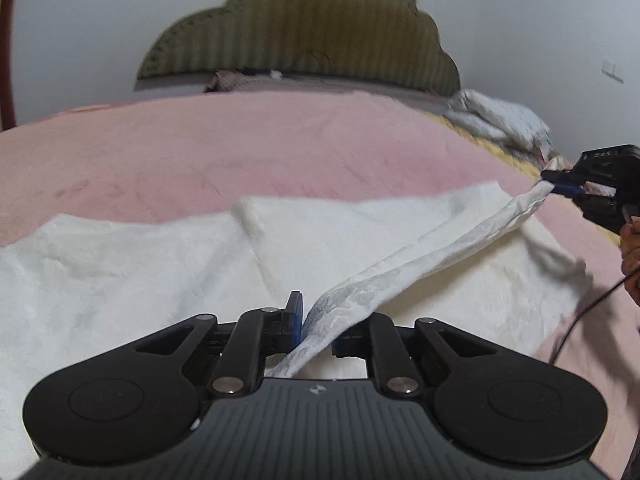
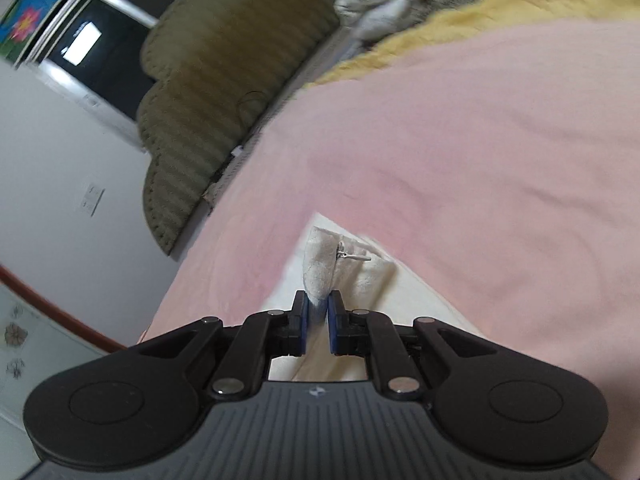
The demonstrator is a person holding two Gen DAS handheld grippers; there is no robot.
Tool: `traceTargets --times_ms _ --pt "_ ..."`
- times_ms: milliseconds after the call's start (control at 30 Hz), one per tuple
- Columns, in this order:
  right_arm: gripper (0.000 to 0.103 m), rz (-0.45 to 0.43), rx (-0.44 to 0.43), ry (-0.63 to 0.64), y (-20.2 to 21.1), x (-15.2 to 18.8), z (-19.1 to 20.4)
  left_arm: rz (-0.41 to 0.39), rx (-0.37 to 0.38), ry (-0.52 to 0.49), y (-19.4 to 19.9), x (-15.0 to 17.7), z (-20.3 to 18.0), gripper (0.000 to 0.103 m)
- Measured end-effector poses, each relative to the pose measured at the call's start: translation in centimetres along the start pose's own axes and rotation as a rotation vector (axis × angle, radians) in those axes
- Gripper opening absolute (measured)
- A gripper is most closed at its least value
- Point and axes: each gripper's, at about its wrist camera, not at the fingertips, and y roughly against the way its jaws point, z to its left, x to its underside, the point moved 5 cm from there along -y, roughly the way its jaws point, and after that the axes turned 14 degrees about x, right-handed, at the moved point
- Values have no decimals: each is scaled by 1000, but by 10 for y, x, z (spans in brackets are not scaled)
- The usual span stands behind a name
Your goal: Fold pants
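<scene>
Our left tool (image 1: 316, 330) is clamped on the edge of the white pants (image 1: 132, 264), which lie spread on the pink blanket (image 1: 240, 148) of the bed. From here we see that edge lifted in a taut band running to our right tool (image 1: 560, 190), pinched on its far end. Over to the right wrist view: our right tool (image 2: 318, 320) grips a bunched corner of the pants (image 2: 320, 268), raised above the blanket (image 2: 480, 160), green headboard (image 2: 216, 80) behind.
</scene>
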Motion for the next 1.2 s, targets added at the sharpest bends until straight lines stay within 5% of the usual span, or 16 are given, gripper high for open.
traceTargets --times_ms 133,233,433,733,833,933,1100,1200 --pt "10 -122 -46 82 40 -7 21 4 58 -66 15 -4 -16 12" --pt "10 -91 37 32 53 6 -16 59 117 -115 16 13 -30 12" --pt "10 -2 153 -33 54 41 -64 104 117 -135 14 37 -29 12" --pt "10 -48 270 28 68 46 -83 119 116 -192 14 43 -30 11" --pt "10 -199 380 190 81 38 -56 129 145 -198 19 42 -34 22" --pt "10 -287 324 313 80 26 -13 145 167 -177 27 37 -38 39" --pt "10 -26 164 516 5 40 38 52 246 -62 43 7 -36 64" --pt "10 54 245 537 -36 43 28 -2 181 -8 41 -9 -26 67"
